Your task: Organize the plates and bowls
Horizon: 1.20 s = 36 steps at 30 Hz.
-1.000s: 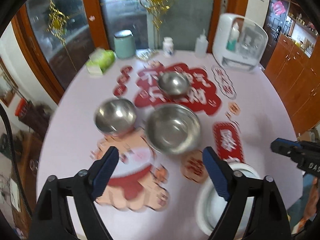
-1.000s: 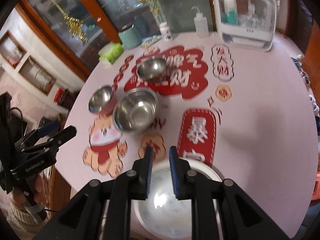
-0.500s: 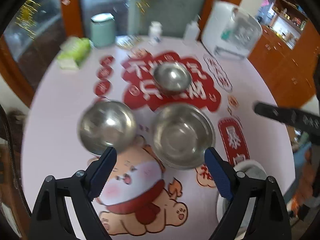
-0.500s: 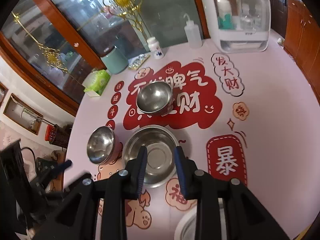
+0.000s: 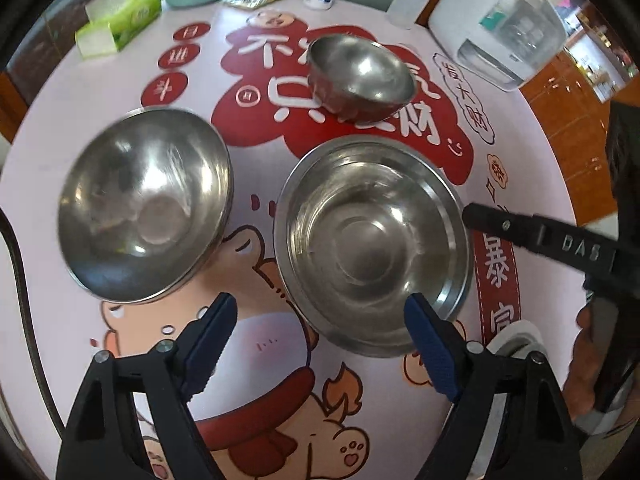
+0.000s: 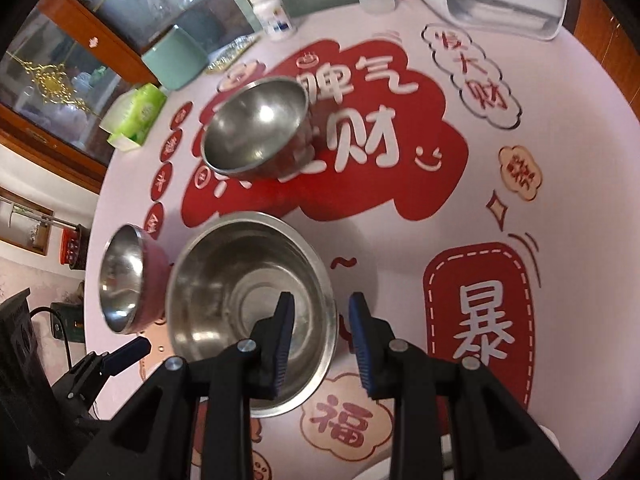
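Steel bowls sit on the pink printed desk (image 5: 60,320): the large steel basin (image 6: 248,316) nearest. The right tongs (image 6: 320,336), spread, straddle its right rim. Only the left view shows the spread, empty left tongs (image 5: 320,344) and the white plate (image 5: 516,336) at near right.

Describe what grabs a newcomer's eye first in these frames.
Three shiny stainless steel bowls dominate the pink round table printed with red Chinese characters and a cartoon: the wide shallow steel bowl in the middle, the pink-sided steel bowl to its left, and the small deep steel bowl behind it. The right gripper straddles the wide bowl's right rim with a narrow gap, not yet closed on it. The left gripper hovers wide open at the wide bowl's near edge.
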{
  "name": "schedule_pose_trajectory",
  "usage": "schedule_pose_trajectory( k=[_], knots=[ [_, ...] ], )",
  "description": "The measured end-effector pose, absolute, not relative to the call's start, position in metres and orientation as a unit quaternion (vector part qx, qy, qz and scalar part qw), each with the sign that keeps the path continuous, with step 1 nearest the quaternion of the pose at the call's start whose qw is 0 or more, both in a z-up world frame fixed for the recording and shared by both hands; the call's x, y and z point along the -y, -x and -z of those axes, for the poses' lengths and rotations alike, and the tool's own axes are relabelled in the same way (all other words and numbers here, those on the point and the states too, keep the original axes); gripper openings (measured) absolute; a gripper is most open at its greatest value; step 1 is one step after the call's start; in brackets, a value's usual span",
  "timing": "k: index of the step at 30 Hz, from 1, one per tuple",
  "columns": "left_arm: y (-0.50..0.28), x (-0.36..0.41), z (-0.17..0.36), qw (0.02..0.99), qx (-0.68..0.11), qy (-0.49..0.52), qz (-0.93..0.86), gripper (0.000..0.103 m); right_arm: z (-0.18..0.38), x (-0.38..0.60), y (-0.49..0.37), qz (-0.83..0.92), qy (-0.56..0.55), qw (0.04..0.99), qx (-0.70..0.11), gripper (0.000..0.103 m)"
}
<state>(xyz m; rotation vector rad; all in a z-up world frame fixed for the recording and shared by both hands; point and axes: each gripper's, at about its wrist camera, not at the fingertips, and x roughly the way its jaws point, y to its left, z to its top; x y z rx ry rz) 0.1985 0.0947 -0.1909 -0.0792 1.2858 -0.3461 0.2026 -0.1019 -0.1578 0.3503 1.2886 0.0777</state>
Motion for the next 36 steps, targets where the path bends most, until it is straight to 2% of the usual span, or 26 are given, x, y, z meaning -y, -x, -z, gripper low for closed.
schedule_pose_trajectory(
  k=[3,6,8,12,14,16,25,36],
  knots=[
    [-0.203,-0.095,0.197,0.783,-0.598,0.047,0.161,0.078,0.166,0.101,-0.204,-0.04,-0.16,0.78,-0.604,0.028],
    [-0.209,-0.092,0.205,0.779,-0.603,0.05,0.163,0.061,0.17,0.101,-0.206,-0.042,-0.158,0.779,-0.605,0.028],
    [-0.215,-0.09,0.21,0.775,-0.608,0.052,0.164,0.044,0.172,0.101,-0.206,-0.045,-0.161,0.779,-0.605,0.023],
    [-0.219,-0.091,0.217,0.774,-0.611,0.054,0.156,0.031,0.176,0.1,-0.207,-0.05,-0.162,0.777,-0.607,0.009],
    [-0.221,-0.092,0.217,0.777,-0.609,0.053,0.149,0.019,0.176,0.1,-0.206,-0.048,-0.16,0.779,-0.604,0.009],
    [-0.221,-0.095,0.217,0.778,-0.608,0.051,0.15,0.013,0.176,0.099,-0.205,-0.046,-0.156,0.781,-0.604,0.009],
    [-0.21,-0.104,0.2,0.788,-0.594,0.059,0.15,0.013,0.167,0.093,-0.194,-0.053,-0.152,0.784,-0.599,0.008],
    [-0.175,-0.112,0.144,0.822,-0.548,0.053,0.146,0.013,0.109,0.091,-0.165,-0.074,-0.138,0.817,-0.554,0.008]
  ],
)
